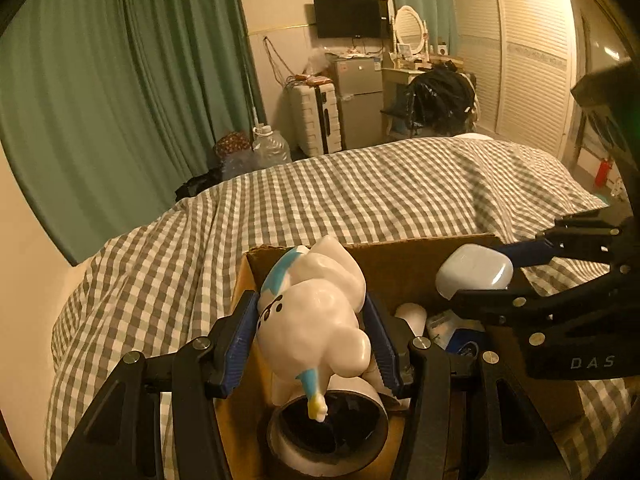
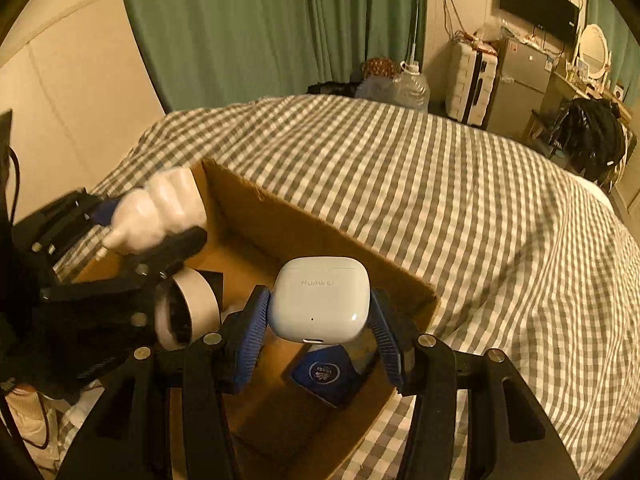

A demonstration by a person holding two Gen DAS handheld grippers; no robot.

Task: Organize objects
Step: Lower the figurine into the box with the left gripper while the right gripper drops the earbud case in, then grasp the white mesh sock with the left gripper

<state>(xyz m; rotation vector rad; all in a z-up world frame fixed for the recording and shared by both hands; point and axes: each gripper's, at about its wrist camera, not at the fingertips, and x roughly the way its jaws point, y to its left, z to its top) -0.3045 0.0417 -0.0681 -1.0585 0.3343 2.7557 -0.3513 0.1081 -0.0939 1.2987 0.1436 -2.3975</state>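
My left gripper (image 1: 310,332) is shut on a white toy figure (image 1: 316,312) with blue trim, held above the open cardboard box (image 1: 400,264). It also shows in the right wrist view (image 2: 160,212). My right gripper (image 2: 318,324) is shut on a white earbud case (image 2: 320,300), held over the box (image 2: 304,232); the case also shows in the left wrist view (image 1: 474,274). Inside the box lie a roll of tape (image 1: 328,428), also in the right wrist view (image 2: 188,308), and a dark blue packet (image 2: 326,376).
The box rests on a bed with a grey checked cover (image 2: 460,200). Green curtains (image 1: 100,100) hang behind. A suitcase (image 1: 316,118), small fridge (image 1: 360,100), water jug (image 1: 270,146) and a chair with a black bag (image 1: 440,100) stand beyond the bed.
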